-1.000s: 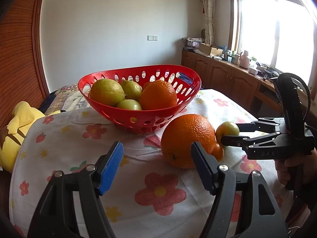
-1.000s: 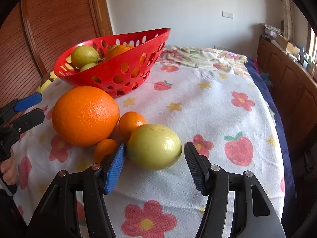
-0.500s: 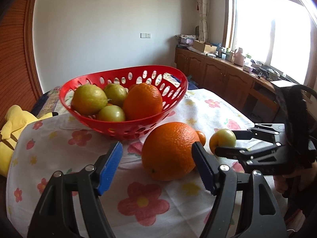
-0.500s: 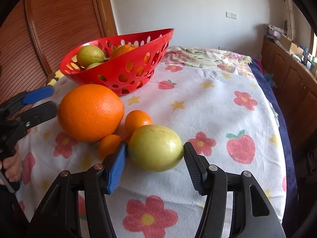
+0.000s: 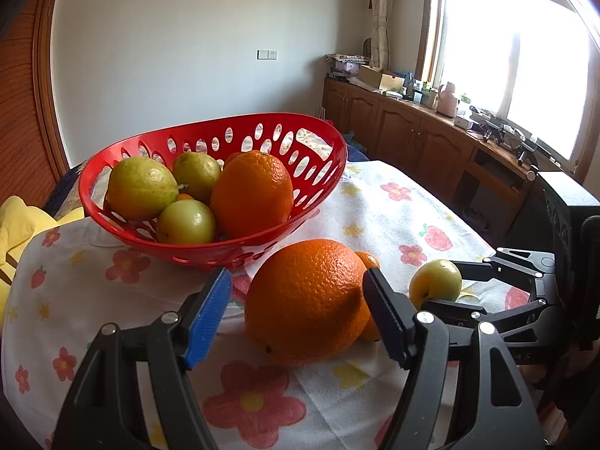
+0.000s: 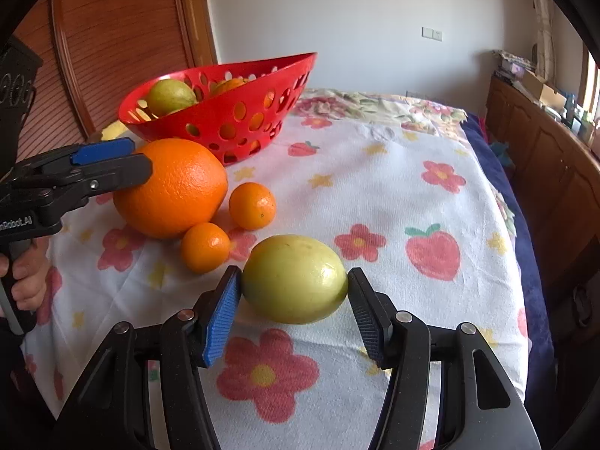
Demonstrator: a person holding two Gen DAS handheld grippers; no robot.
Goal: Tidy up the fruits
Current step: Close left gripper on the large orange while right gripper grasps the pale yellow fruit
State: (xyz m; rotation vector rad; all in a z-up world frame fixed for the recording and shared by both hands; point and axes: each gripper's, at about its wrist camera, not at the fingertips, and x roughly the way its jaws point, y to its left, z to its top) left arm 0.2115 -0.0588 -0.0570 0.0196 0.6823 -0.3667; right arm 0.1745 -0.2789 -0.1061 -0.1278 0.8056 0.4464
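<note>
Glossy plastic basket [image 5: 330,172] (terry tablecloth [image 6: 393,195])

Seen from the right wrist, the basket [image 6: 240,112] sits on the tablecloth [image 6: 375,187]; before it the big orange [image 6: 170,187] — two mandarins [image 6: 252,205] beside that — and the guava [image 6: 294,278] nearest.

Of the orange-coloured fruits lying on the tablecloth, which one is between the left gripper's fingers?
The large round orange, by far the biggest. The left gripper straddles it, not yet clamped. The two small mandarins lie beside it, outside.
</note>
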